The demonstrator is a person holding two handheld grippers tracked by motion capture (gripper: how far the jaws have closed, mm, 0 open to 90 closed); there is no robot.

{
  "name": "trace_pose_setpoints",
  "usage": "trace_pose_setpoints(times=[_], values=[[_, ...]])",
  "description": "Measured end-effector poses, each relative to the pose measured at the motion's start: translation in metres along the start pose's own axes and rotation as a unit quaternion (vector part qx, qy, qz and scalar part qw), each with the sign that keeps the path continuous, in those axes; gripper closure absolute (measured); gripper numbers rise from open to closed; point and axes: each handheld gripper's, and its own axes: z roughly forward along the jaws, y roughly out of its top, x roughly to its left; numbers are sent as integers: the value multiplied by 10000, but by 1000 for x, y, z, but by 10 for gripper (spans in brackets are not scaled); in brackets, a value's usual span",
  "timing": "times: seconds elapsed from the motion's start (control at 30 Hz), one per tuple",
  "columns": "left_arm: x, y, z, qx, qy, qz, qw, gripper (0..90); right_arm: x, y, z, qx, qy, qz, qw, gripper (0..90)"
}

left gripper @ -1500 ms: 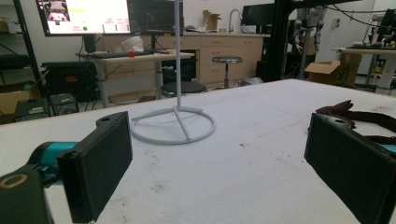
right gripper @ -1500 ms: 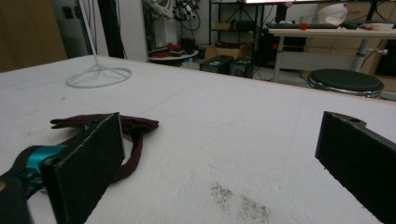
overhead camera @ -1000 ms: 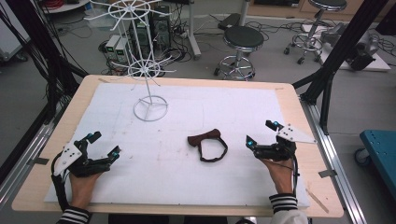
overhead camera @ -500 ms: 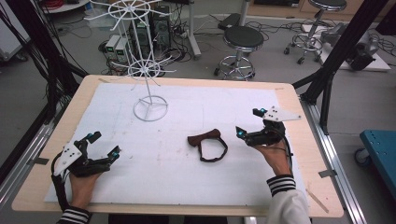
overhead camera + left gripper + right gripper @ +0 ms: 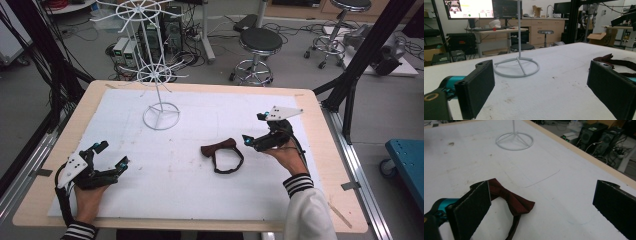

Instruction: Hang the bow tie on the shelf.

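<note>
R gripper, jaws wide, has slid in from tabletop's right edge toward bow tie—pickup looks imminent; L gripper idles, open too.

Even indoor light, soft pictures

The white desk is bright and evenly lit, with faint shadows under the bow tie and the white stand. Both gripper views blur their near black jaws; the high view looks grainy and slightly soft.

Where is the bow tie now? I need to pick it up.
In the high view the bow tie lies flat on the white mat, right of centre, just left of the right gripper.
</note>
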Motion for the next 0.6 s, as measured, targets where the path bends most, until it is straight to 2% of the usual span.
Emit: trace_pose_setpoints(times=[0.07, 0.17, 0.2, 0.23, 0.37, 0.5, 0.6], values=[[0, 0, 0, 0, 4, 3, 10000, 81, 0, 2, 2, 45, 53, -62, 10000, 8], [0, 0, 0, -1, 7, 0, 10000, 81, 1, 6, 12, 241, 332, -191, 9990, 8], [0, 0, 0, -3, 2, -1, 10000, 81, 1, 7, 15, 402, 404, -217, 9981, 8], [0, 0, 0, -1, 4, 1, 10000, 81, 1, 7, 15, 402, 404, -217, 9981, 8], [0, 0, 0, -3, 7, 4, 10000, 81, 4, 13, 30, 837, 626, -528, 9931, 8], [0, 0, 0, -1, 6, 18, 10000, 81, 5, 14, 39, 966, 741, -596, 9908, 8], [-1, 0, 0, 0, 5, 21, 10000, 81, 5, 14, 48, 1182, 793, -718, 9872, 8]])
